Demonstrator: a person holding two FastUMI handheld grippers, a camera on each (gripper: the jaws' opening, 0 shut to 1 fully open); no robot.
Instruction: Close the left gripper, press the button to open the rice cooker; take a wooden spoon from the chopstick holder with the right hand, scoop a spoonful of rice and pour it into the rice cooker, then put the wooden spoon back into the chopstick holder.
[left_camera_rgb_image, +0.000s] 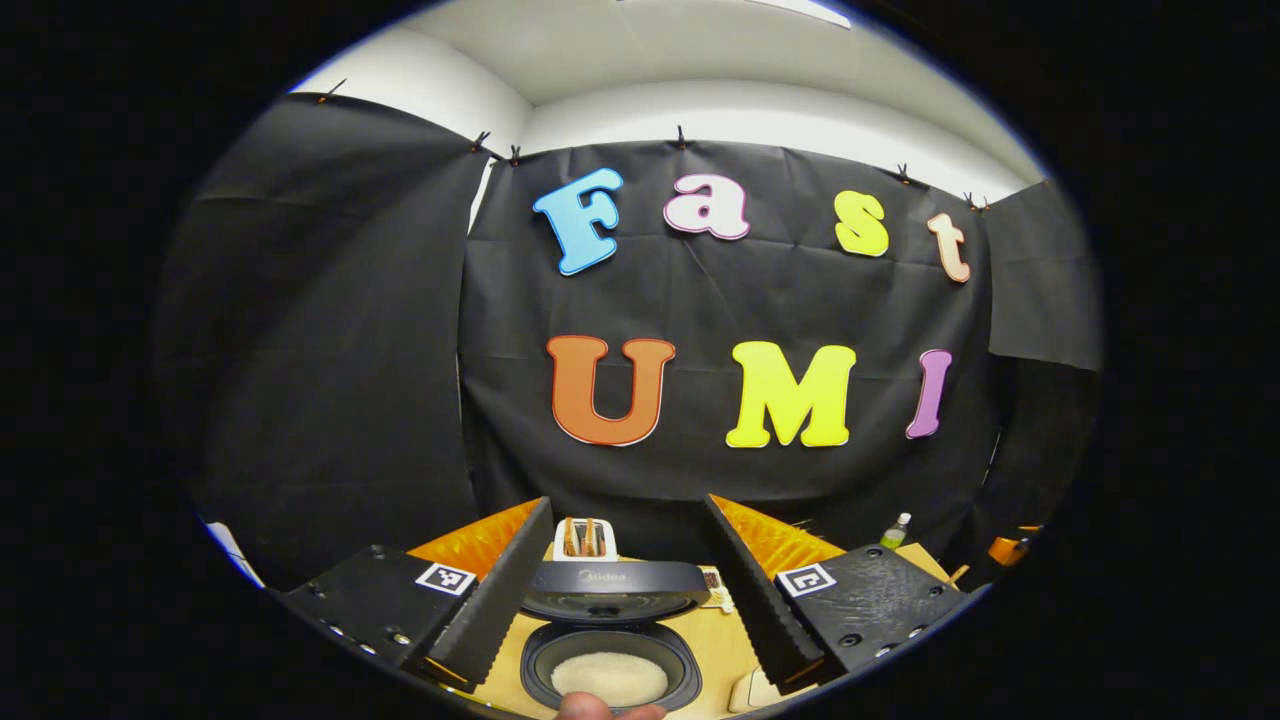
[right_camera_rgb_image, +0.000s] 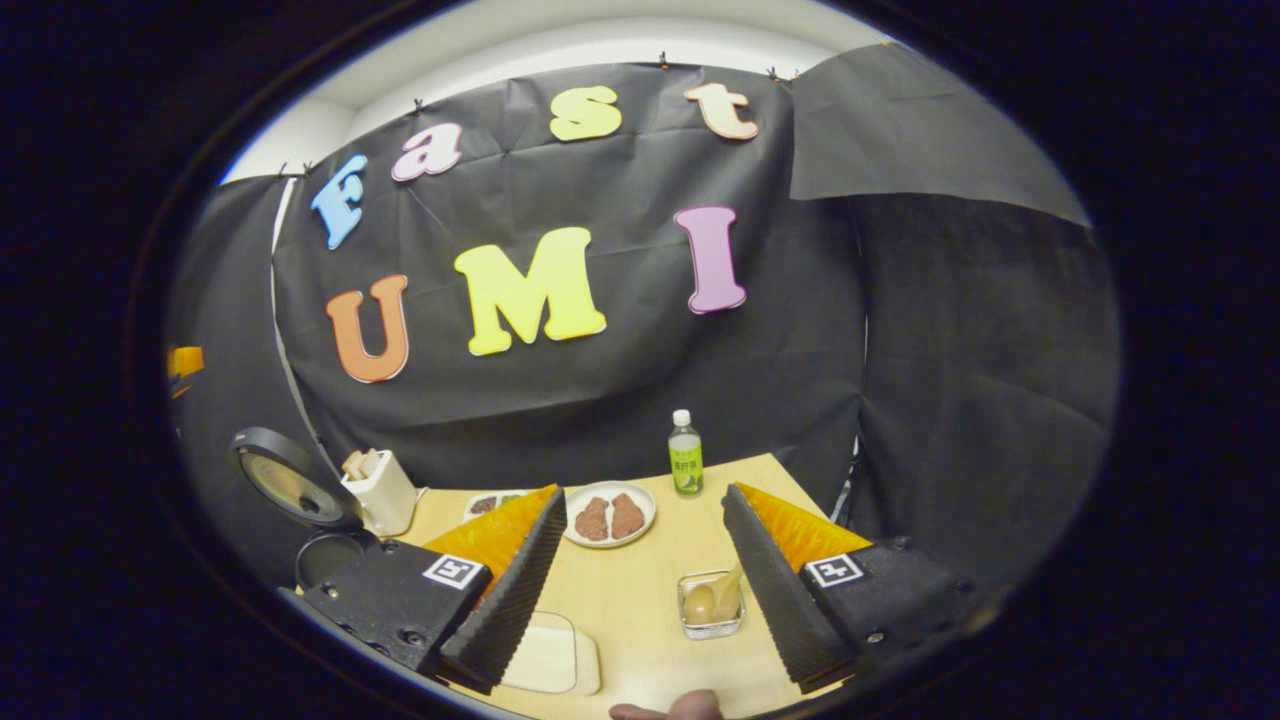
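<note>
The rice cooker (left_camera_rgb_image: 612, 590) stands open between my left gripper's fingers, its lid tipped up and back. White rice lies in its dark inner pot (left_camera_rgb_image: 610, 675). My left gripper (left_camera_rgb_image: 628, 510) is open above it and holds nothing. In the right gripper view, a small clear holder (right_camera_rgb_image: 711, 603) with a wooden spoon in it sits on the table, just inside the right finger. My right gripper (right_camera_rgb_image: 644, 495) is open and empty above the table. The cooker's raised lid (right_camera_rgb_image: 285, 480) stands at the far left.
A white toaster (left_camera_rgb_image: 585, 540) stands behind the cooker. A plate with brown food (right_camera_rgb_image: 610, 515), a small dish (right_camera_rgb_image: 490, 503) and a green bottle (right_camera_rgb_image: 685, 452) sit toward the back. A pale rectangular container (right_camera_rgb_image: 550, 655) lies near the front. A person's fingertip (right_camera_rgb_image: 670, 708) shows at the bottom edge.
</note>
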